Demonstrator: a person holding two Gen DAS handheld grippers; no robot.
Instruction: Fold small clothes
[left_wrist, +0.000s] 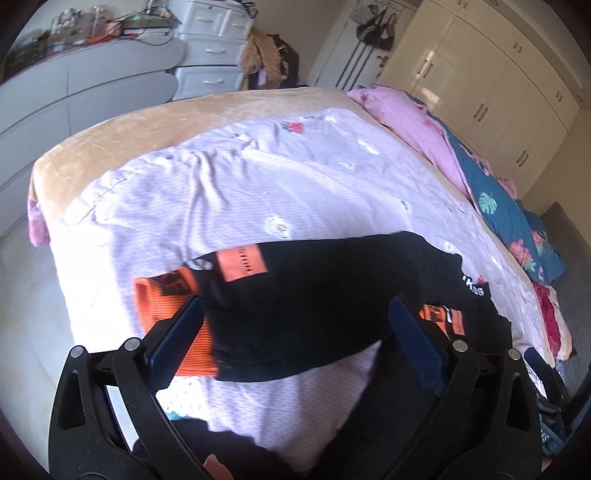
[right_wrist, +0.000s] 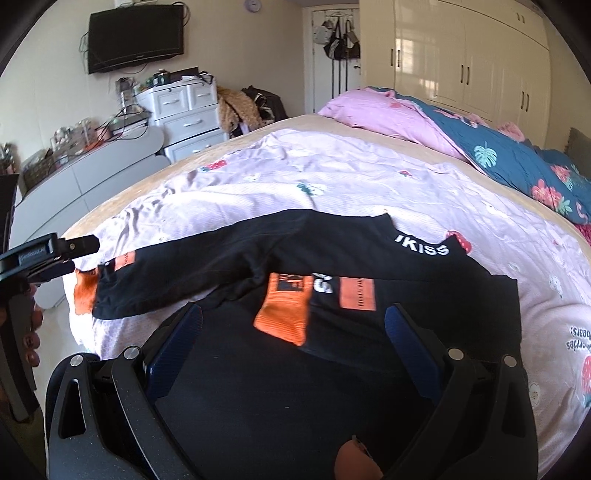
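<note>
Seen from the left wrist, the left gripper (left_wrist: 295, 317) hangs over the near part of a bed, its blue-padded fingers (left_wrist: 177, 336) spread wide and grasping nothing. Between and just beyond them lies a black top (left_wrist: 314, 295) with orange patches, flat on the lilac printed sheet (left_wrist: 221, 192); one sleeve stretches left and ends in an orange cuff (left_wrist: 162, 306) beside the left finger. A pink quilt (left_wrist: 413, 125) and a dark floral blanket (left_wrist: 509, 218) are bunched along the far right edge of the bed. From the right wrist, the right gripper (right_wrist: 293, 325) likewise stands released, its jaws wide apart above the near body of the black top (right_wrist: 258, 387). An orange cuff (right_wrist: 284, 317) lies folded across the chest between the fingers, with white lettering (right_wrist: 421, 247) farther off. At the left edge the left gripper (right_wrist: 62, 254) shows near the outstretched sleeve's end, held by a hand (right_wrist: 31, 332).
</note>
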